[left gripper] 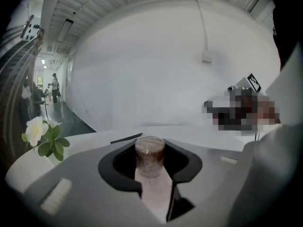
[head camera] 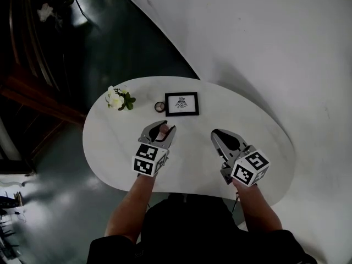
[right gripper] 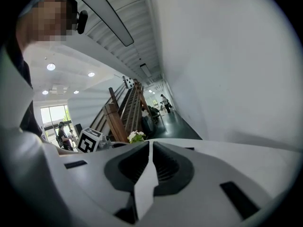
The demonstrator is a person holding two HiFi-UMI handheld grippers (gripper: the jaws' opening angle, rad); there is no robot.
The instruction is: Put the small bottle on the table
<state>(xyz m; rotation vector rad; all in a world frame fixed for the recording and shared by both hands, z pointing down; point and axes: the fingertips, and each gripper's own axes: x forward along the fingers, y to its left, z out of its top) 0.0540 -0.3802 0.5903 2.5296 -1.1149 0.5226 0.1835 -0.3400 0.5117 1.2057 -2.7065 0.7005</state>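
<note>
The small bottle [left gripper: 150,157], clear with a brownish fill and a flat top, stands upright between the jaws of my left gripper [left gripper: 150,148]. In the head view the left gripper [head camera: 163,128] is shut on the bottle [head camera: 164,130] over the white oval table [head camera: 110,147], just in front of the picture frame. My right gripper [head camera: 222,136] hovers over the table's right half with its jaws shut and nothing in them. The right gripper view shows those jaws [right gripper: 149,161] pressed together along a thin line.
A black picture frame [head camera: 182,104] lies at the table's far middle, with a small round dish [head camera: 159,106] to its left. White flowers with green leaves [head camera: 118,99] sit at the far left. A curved white wall rises behind the table, and dark floor lies to the left.
</note>
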